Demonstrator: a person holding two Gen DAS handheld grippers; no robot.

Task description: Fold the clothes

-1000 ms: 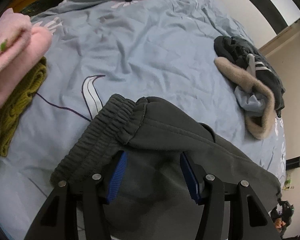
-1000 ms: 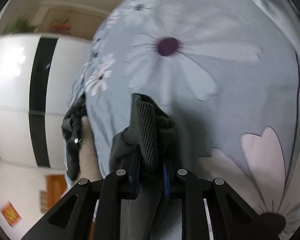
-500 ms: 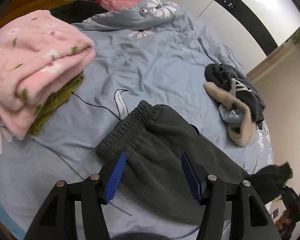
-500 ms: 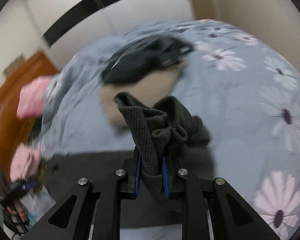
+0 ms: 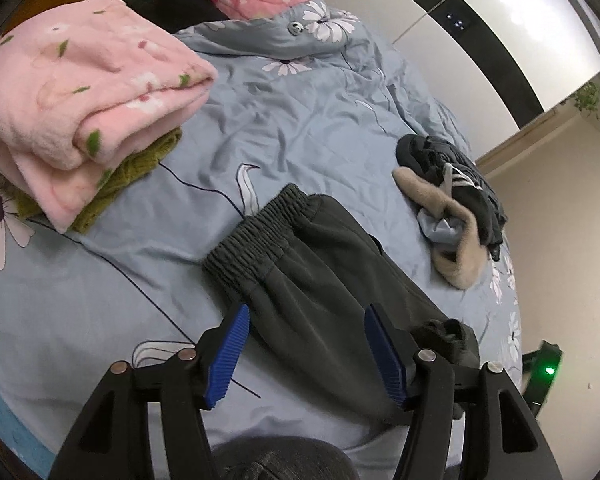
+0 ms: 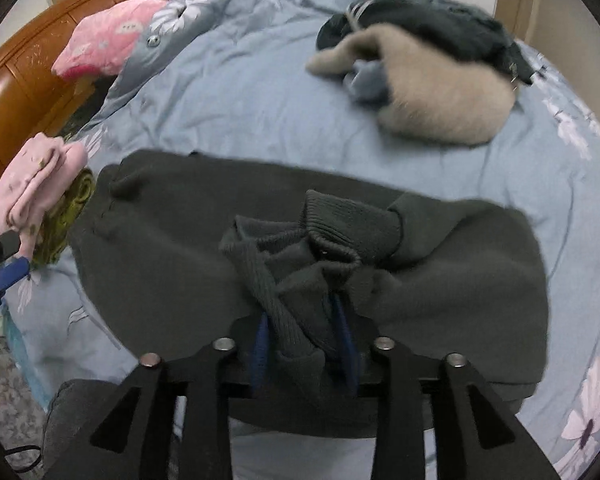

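Dark grey sweatpants (image 5: 312, 276) lie on the blue floral bedsheet (image 5: 300, 120), elastic waistband toward the far left, legs folded over. My left gripper (image 5: 306, 320) is open and empty, hovering just above the pants near the bed's front edge. In the right wrist view the pants (image 6: 180, 240) spread across the middle. My right gripper (image 6: 304, 328) is shut on the ribbed ankle cuffs (image 6: 340, 232), holding them bunched over the pants body.
A folded pink blanket on an olive knit (image 5: 80, 92) sits at the left. A heap of unfolded clothes, beige fleece and black (image 5: 452, 200), lies at the right, also in the right wrist view (image 6: 428, 92). Pink pillow (image 6: 112, 40) and wooden headboard (image 6: 24, 80) stand at the back.
My right gripper has carried the cuffs up and over onto the pants body. My left gripper has drawn back and up from the waistband, staying open.
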